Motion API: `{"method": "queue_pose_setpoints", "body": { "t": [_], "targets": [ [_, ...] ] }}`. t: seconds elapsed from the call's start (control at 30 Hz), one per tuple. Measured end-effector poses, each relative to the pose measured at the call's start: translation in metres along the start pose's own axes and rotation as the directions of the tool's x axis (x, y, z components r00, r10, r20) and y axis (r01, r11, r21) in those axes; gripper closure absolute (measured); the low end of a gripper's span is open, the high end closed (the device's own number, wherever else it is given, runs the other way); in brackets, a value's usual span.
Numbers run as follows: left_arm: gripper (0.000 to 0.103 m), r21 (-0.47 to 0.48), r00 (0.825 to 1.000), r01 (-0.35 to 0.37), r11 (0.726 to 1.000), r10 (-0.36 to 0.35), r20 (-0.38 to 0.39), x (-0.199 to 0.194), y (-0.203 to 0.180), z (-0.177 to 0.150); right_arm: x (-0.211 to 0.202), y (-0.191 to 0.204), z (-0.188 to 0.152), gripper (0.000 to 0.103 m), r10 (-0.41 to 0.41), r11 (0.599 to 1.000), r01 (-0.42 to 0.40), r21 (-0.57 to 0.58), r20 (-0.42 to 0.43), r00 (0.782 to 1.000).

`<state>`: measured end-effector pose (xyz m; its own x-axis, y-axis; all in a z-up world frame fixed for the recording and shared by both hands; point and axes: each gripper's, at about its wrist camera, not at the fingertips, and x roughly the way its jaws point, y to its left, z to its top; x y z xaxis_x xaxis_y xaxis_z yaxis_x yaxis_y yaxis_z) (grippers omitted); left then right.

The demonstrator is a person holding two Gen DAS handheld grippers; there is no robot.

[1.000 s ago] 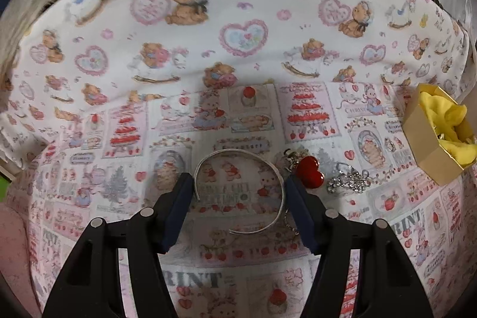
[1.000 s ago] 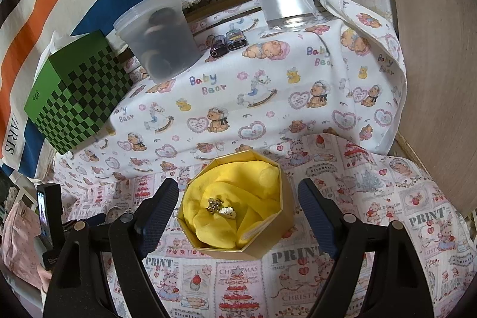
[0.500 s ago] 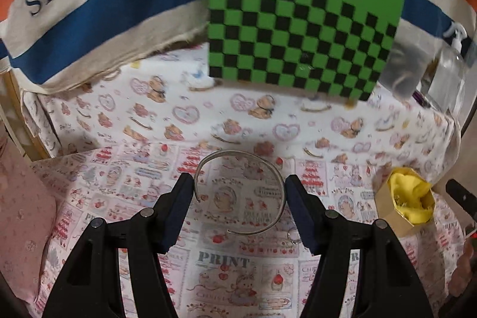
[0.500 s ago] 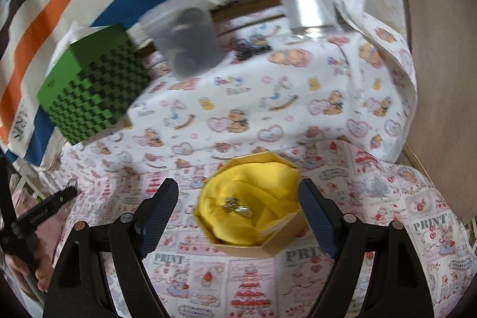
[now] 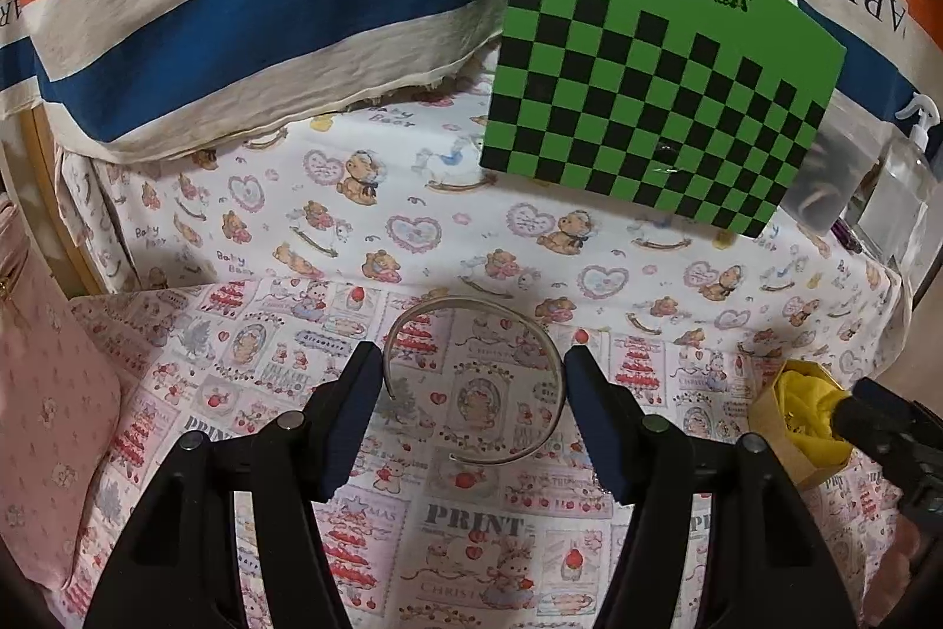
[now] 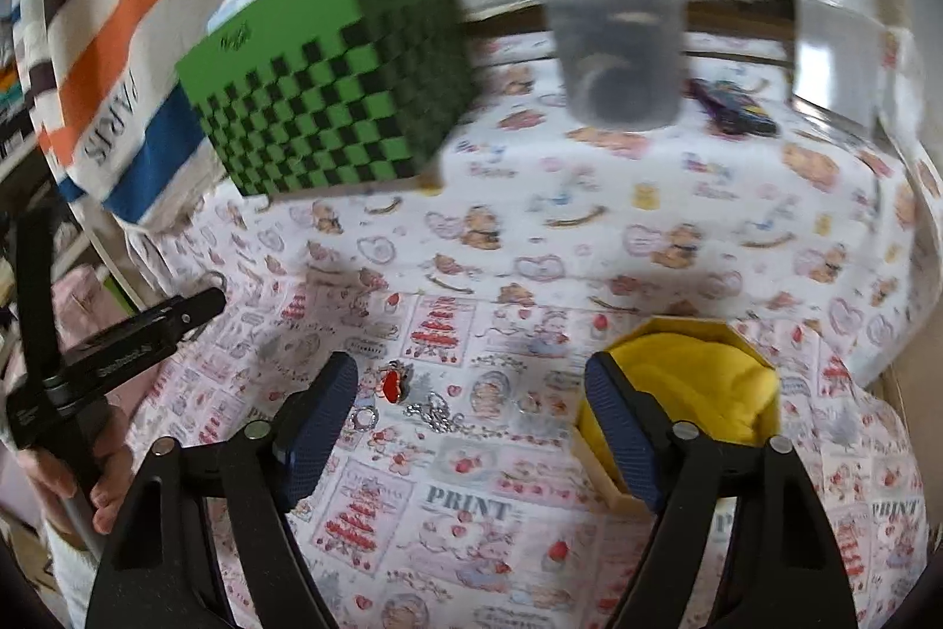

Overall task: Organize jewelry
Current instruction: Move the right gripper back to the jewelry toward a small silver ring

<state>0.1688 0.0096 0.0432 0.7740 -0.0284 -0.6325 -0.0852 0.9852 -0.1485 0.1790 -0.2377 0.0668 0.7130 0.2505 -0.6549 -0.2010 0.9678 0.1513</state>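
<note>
We hold the silver bangle (image 5: 474, 381) between our left fingers (image 5: 348, 411), lifted; our right fingers (image 6: 619, 428) are wide and empty. Next, we carry it to the yellow-lined box (image 6: 695, 393).

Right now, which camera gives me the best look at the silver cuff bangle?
The left wrist view. The silver cuff bangle sits sharp and whole between the left gripper's fingers, its opening toward the lower left, printed cloth visible through it. The right wrist view is motion-blurred and shows the left gripper only from the side; I cannot make out the bangle there.
</note>
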Motion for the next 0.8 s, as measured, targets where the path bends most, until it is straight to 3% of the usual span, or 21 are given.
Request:
{"method": "queue_pose_setpoints", "body": {
  "t": [0.13,0.37,0.5,0.8],
  "targets": [
    [0.041,-0.014,1.0,-0.007,1.0,0.006,-0.015,0.006,0.004,-0.001,0.023,0.012,0.006,0.033,-0.012,1.0,0.012,-0.002,-0.064,0.998],
    [0.041,-0.025,1.0,-0.014,1.0,0.013,-0.025,0.009,0.006,-0.002,0.074,0.016,-0.002,0.064,-0.157,0.986,0.139,-0.094,-0.216,0.964],
    [0.041,-0.021,1.0,-0.012,1.0,0.011,-0.023,0.008,0.004,-0.002,0.092,0.005,-0.009,0.072,-0.201,0.979,0.185,-0.086,-0.252,0.947],
    [0.041,-0.007,1.0,-0.007,1.0,0.007,-0.026,0.008,0.001,-0.003,0.11,-0.005,-0.017,0.079,-0.231,0.972,0.212,-0.098,-0.275,0.933]
  ]
}}
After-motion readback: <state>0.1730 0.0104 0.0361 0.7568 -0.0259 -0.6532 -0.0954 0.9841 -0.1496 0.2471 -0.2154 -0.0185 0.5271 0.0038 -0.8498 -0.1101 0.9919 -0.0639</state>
